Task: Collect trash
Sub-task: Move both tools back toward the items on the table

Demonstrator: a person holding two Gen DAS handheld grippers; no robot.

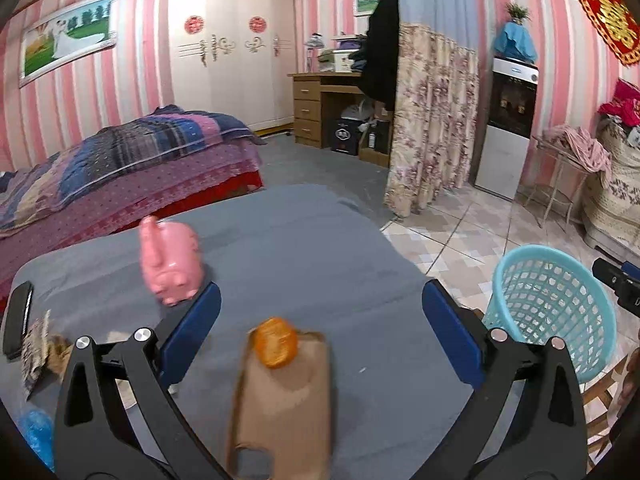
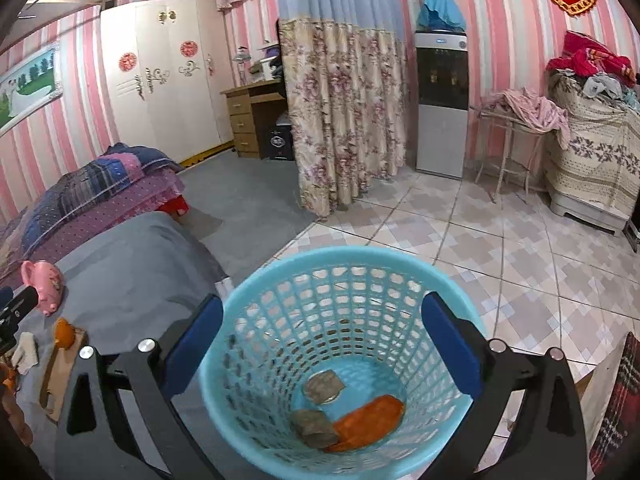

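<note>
Right gripper hangs wide open over the blue mesh basket, nothing in it. Basket's got 2 grey wads and an orange wrapper. Left gripper, also wide and empty, should square up on the orange peel on the cardboard.

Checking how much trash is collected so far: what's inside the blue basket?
The blue basket holds three pieces at its bottom: an orange wrapper and two grey-brown crumpled scraps. Anything under the wrapper is hidden.
</note>
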